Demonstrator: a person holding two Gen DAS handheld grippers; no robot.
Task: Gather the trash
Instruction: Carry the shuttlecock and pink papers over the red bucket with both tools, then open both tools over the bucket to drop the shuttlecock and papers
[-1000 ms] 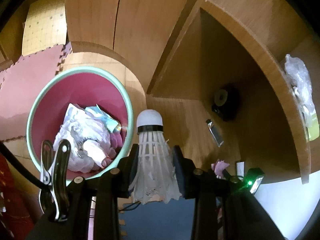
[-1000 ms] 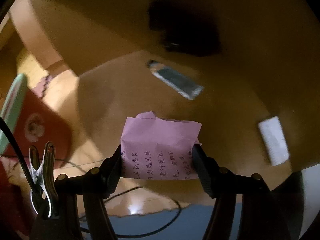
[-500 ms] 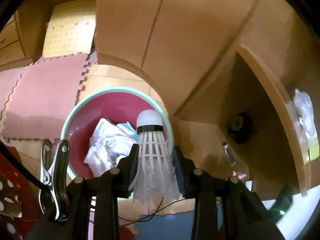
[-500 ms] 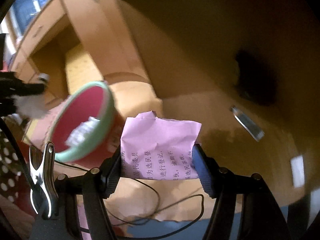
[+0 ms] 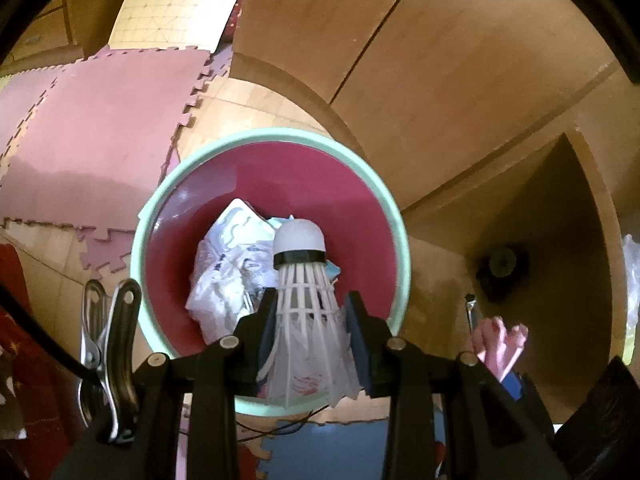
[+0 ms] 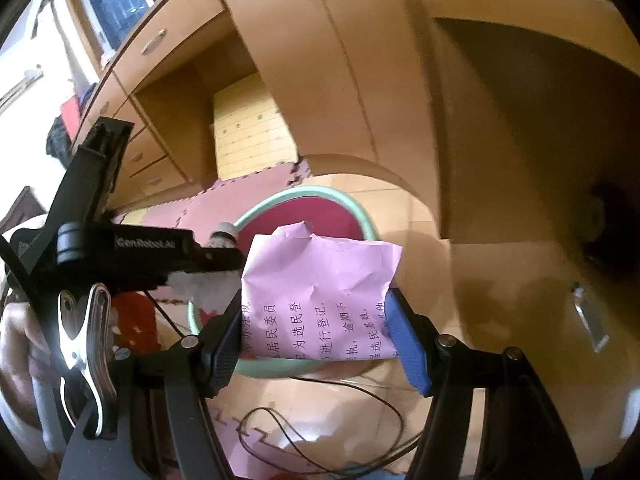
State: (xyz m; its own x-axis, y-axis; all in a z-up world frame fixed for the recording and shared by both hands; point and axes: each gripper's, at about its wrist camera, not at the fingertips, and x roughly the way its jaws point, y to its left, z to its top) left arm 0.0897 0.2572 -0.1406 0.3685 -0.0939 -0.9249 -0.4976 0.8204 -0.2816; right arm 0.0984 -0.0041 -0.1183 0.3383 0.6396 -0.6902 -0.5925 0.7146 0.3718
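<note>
My left gripper is shut on a white feather shuttlecock, cork end forward, held right above the red trash bin with a mint green rim. Crumpled white paper and wrappers lie inside the bin. My right gripper is shut on a pink printed paper sheet just in front of the same bin. The left gripper with the shuttlecock also shows in the right wrist view, over the bin's left side.
A wooden cabinet stands behind the bin, with a dark recess at the right holding a black round object and a small silver wrapper. Pink foam mats cover the floor at left. A black cable lies on the floor.
Both grippers have swung left toward the bin. The shuttlecock has moved from beside the bin's right rim to over its opening. The bin has come into the right wrist view behind the pink paper.
</note>
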